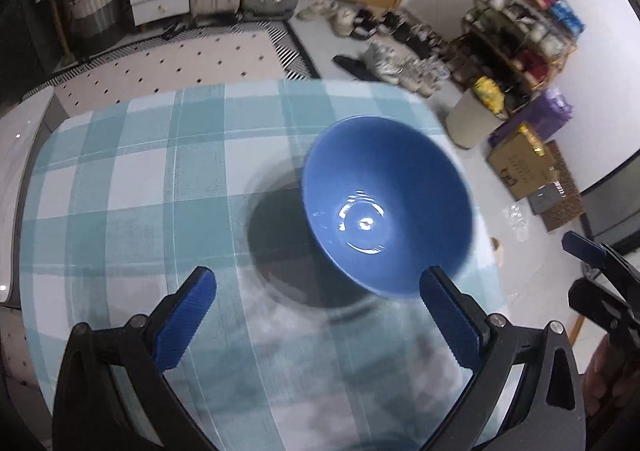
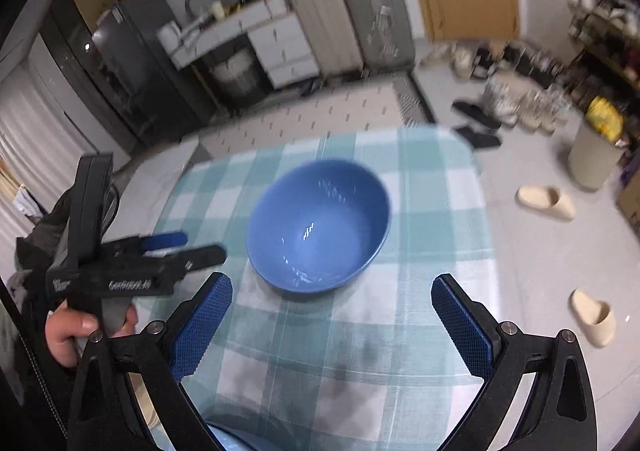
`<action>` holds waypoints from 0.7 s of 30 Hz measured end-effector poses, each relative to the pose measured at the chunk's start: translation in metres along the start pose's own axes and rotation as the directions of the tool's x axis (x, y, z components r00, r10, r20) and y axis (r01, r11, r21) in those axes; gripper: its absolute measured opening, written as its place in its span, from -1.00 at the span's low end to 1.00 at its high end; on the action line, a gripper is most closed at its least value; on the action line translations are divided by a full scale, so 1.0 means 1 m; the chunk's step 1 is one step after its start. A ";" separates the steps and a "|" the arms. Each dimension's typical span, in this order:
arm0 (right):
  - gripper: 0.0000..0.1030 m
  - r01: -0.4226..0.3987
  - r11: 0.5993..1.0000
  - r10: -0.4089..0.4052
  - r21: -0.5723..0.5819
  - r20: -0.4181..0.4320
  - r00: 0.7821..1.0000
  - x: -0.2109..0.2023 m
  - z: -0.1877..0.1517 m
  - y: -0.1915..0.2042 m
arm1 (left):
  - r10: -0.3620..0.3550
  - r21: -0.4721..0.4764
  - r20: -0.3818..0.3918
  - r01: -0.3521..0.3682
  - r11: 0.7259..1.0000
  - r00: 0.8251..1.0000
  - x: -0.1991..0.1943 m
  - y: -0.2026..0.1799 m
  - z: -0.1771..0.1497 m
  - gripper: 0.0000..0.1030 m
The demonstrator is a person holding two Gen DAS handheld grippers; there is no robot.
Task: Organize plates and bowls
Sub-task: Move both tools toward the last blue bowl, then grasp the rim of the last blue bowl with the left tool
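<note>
A blue bowl (image 1: 386,207) stands upright on the table with the teal plaid cloth (image 1: 140,179). It also shows in the right wrist view (image 2: 318,227). My left gripper (image 1: 318,291) is open and empty, just short of the bowl, with its right finger near the bowl's side. My right gripper (image 2: 332,303) is open and empty, above the cloth in front of the bowl. The left gripper (image 2: 182,247) appears at the left of the right wrist view, left of the bowl. The right gripper's finger (image 1: 582,247) shows at the right edge of the left wrist view.
The table's far edge lies just beyond the bowl. On the floor beyond are a patterned rug (image 1: 180,59), shoes (image 1: 400,63), slippers (image 2: 546,203), a bin (image 2: 594,163), a shoe rack (image 1: 524,27) and cardboard boxes (image 1: 520,167).
</note>
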State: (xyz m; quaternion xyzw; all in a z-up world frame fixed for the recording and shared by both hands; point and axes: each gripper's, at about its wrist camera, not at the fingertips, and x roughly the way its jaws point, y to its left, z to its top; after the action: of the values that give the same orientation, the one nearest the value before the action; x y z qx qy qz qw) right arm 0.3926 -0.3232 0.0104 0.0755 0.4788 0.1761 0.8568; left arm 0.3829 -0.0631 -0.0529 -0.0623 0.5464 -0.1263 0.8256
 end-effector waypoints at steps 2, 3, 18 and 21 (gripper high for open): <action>0.98 0.018 1.000 -0.018 0.000 -0.024 1.000 0.019 0.005 -0.005 | 0.008 -0.002 -0.011 -0.008 1.000 1.000 0.013 0.002 0.008 0.96; 0.98 0.023 1.000 -0.023 -0.004 -0.036 0.999 0.027 0.007 -0.006 | 0.009 -0.001 -0.021 -0.009 1.000 1.000 0.017 0.003 0.011 0.95; 0.98 0.131 0.991 -0.129 0.022 -0.076 0.989 0.103 0.030 -0.039 | -0.043 0.038 -0.153 0.049 0.998 0.987 0.067 0.000 0.037 -0.38; 0.97 0.151 0.987 -0.146 0.056 -0.086 0.986 0.110 0.034 -0.048 | -0.046 0.052 -0.150 0.055 0.997 0.988 0.065 -0.003 0.036 -0.59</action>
State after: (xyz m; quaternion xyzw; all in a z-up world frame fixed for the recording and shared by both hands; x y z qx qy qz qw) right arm 0.4853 -0.3255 -0.0727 0.0588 0.5229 0.0997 0.8445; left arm 0.4403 -0.0850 -0.0959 -0.0435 0.6010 -0.1668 0.7804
